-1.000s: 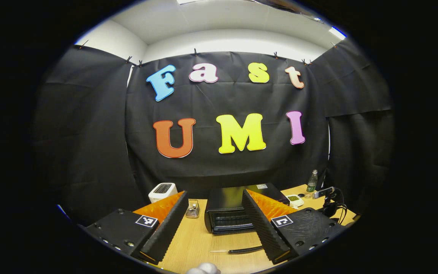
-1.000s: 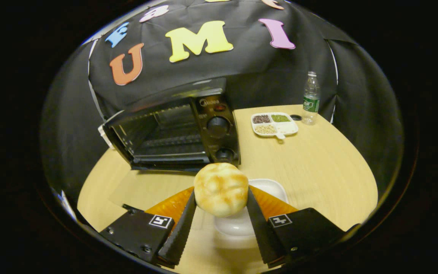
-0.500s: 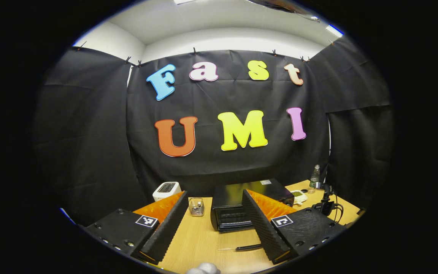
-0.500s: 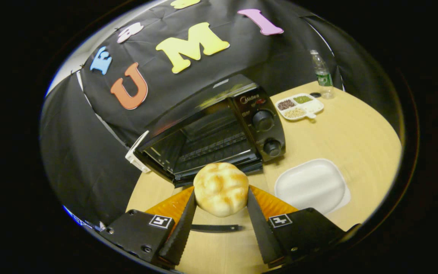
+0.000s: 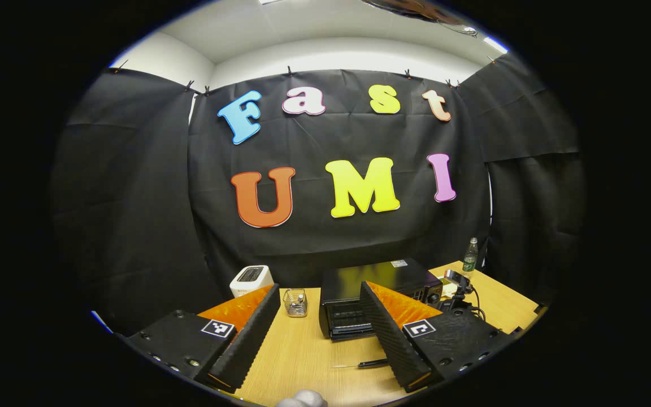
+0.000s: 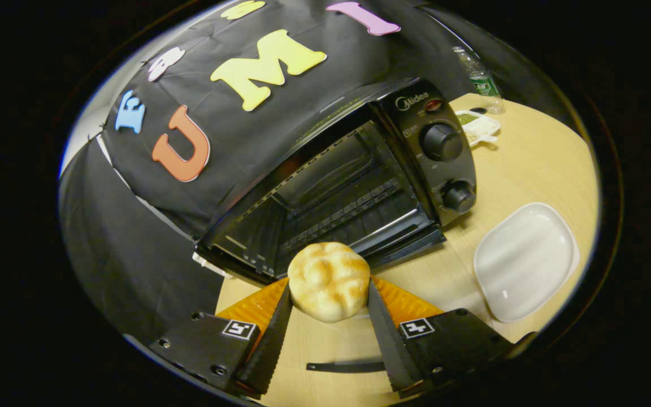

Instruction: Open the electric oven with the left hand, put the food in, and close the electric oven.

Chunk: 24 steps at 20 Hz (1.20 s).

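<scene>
Electric oven (image 6: 354, 181): black, on the wooden desk (image 6: 534, 164), door down and cavity open, wire rack visible inside; two knobs on its right-hand panel. Stands against the black cloth wall.

Bread roll (image 6: 328, 281): golden, clamped between the fingers of the right gripper (image 6: 326, 308), held above the desk just in front of the oven's open mouth.

Left gripper (image 5: 320, 325): fingers apart, holding nothing, raised above the desk and well back from the oven (image 5: 379, 294).

White plate (image 6: 523, 260): bare, on the desk to the right of the oven, apart from it.

Divided dish (image 6: 481, 125) (small portions of grains or seeds) and a plastic bottle (image 6: 481, 79): at the far desk edge, behind the oven's right side.

White toaster (image 5: 251, 280) and a small wire basket (image 5: 295, 302): left of the oven in the left gripper view.

Room: black cloth on three sides, white wall and ceiling above.
</scene>
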Available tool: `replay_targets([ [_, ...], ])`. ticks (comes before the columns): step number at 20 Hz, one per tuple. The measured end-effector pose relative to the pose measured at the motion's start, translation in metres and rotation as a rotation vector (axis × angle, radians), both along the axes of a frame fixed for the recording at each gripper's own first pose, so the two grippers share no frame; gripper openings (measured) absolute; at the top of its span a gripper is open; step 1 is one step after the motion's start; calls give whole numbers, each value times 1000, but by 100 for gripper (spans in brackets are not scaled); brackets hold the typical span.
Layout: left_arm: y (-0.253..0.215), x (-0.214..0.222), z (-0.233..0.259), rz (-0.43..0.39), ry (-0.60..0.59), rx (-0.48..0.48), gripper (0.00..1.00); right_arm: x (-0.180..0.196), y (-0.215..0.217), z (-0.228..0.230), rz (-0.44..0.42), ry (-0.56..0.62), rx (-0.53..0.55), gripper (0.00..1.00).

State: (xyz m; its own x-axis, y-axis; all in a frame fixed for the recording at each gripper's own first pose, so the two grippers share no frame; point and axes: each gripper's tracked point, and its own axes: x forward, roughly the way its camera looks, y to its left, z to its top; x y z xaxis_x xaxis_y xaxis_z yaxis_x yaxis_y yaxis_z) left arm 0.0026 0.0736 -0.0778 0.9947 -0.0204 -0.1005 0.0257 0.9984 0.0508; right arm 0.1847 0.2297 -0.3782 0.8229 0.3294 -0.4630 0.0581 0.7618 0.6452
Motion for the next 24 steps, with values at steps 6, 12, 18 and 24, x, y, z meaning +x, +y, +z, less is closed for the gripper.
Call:
replay_targets([
  [6, 9, 2, -11, 0, 25, 10, 93, 39, 15, 6, -64, -21, 23, 78],
  [12, 15, 6, -20, 4, 42, 20, 93, 75, 10, -1, -151, -13, 21, 77],
  [18, 21, 10, -26, 9, 60, 16, 93, 86, 11, -14, -167, -17, -122, 78],
  [24, 24, 8, -28, 14, 63, 17, 93, 84, 9, -13, -160, -36, -193, 94],
])
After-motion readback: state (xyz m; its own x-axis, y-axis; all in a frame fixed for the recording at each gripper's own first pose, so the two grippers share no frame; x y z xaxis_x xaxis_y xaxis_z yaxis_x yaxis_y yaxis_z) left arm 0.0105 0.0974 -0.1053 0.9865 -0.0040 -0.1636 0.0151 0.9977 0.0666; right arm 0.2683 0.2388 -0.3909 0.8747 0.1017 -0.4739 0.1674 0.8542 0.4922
